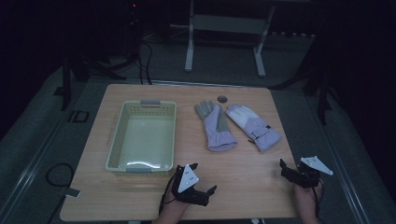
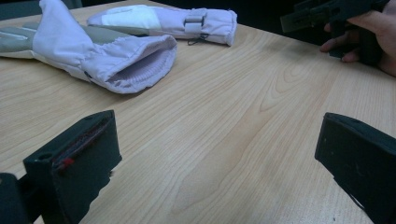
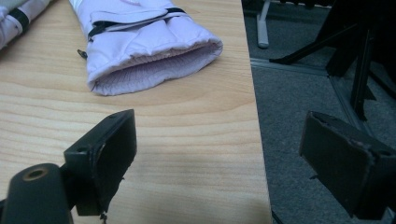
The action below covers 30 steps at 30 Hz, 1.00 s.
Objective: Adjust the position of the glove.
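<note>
Two lilac and white winter gloves lie side by side on the wooden table, the left glove (image 1: pixel 215 126) palm up and the right glove (image 1: pixel 252 125) beside it. My left gripper (image 1: pixel 204 178) rests near the front edge, open and empty, jaws turned toward the gloves. In the left gripper view the left glove's cuff (image 2: pixel 135 70) gapes ahead of the left gripper (image 2: pixel 217 154). My right gripper (image 1: pixel 287 169) sits open at the front right corner. In the right gripper view the right glove's cuff (image 3: pixel 154 70) lies just beyond the right gripper (image 3: pixel 219 144).
A pale yellow plastic basket (image 1: pixel 116 140) stands empty on the table's left half. A small dark round object (image 1: pixel 222 98) lies behind the gloves. The table's right edge (image 3: pixel 254 140) runs under my right gripper, with grey floor beyond. A white stand (image 1: pixel 189 51) is behind the table.
</note>
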Available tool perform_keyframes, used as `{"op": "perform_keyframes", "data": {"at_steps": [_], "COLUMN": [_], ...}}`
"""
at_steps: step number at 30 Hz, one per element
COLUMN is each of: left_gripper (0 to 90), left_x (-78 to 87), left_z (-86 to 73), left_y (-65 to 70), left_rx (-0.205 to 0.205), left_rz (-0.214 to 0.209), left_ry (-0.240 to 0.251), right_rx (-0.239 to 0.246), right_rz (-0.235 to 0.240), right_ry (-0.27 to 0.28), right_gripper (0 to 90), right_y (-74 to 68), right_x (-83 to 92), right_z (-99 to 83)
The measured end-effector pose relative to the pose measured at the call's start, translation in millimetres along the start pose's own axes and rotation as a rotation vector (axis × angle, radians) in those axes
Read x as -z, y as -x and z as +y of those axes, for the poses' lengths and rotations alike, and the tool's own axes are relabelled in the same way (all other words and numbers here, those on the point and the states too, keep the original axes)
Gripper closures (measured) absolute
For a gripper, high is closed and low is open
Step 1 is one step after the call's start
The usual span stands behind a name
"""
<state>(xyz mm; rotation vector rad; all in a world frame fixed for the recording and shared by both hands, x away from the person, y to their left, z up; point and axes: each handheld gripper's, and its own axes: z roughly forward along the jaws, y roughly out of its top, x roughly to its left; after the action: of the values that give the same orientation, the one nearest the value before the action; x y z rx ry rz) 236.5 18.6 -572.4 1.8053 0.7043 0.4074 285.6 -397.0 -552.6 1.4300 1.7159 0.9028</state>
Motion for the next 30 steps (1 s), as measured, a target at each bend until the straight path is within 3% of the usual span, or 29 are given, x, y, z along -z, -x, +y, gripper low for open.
{"op": "perform_keyframes", "data": {"at_steps": [5, 9, 11, 17, 22, 23, 25, 26, 28, 29, 30], "left_gripper": [0.1, 0.1, 0.1, 0.1, 0.1, 0.1, 0.1, 0.1, 0.1, 0.1, 0.1], "left_x": [-0.1, -0.3, -0.3, -0.3, -0.4, -0.3, -0.4, -0.4, -0.4, -0.3, -0.2], "left_z": [0.0, 0.1, 0.1, 0.1, 0.1, 0.2, 0.1, 0.1, 0.2, 0.1, 0.1], "left_y": [-0.1, -0.4, -1.7, -1.4, -2.3, -2.6, -2.7, -2.7, -2.5, -2.2, -1.9], "left_rx": [0.001, 0.005, 0.012, 0.013, 0.02, 0.023, 0.025, 0.025, 0.021, 0.02, 0.015], "left_rz": [0.001, -0.001, -0.009, -0.018, -0.026, -0.027, -0.028, -0.028, -0.029, -0.035, -0.034], "left_ry": [0.0, -0.001, 0.0, 0.0, 0.0, -0.002, -0.001, -0.001, -0.002, 0.0, -0.001], "right_rx": [-0.035, -0.033, -0.062, -0.031, -0.005, -0.008, -0.033, -0.042, -0.02, -0.008, -0.03], "right_rz": [0.034, 0.025, 0.058, 0.1, 0.114, 0.122, 0.178, 0.182, 0.172, 0.138, 0.135], "right_ry": [-0.011, -0.006, -0.022, -0.044, -0.043, -0.051, -0.083, -0.099, -0.1, -0.082, -0.071], "right_gripper": [11.1, 11.1, 11.1, 11.1, 11.2, 14.6, 15.2, 15.3, 15.3, 15.0, 14.7], "right_y": [5.4, 7.3, 10.8, 15.0, 18.1, 18.1, 19.6, 18.9, 16.8, 13.3, 12.6], "right_x": [0.5, 1.3, 1.4, 5.2, 17.5, 18.6, 19.1, 19.6, 20.4, 22.2, 23.0], "right_z": [1.0, 0.7, 2.5, 18.0, 49.5, 55.9, 68.8, 75.1, 82.6, 94.7, 101.0]}}
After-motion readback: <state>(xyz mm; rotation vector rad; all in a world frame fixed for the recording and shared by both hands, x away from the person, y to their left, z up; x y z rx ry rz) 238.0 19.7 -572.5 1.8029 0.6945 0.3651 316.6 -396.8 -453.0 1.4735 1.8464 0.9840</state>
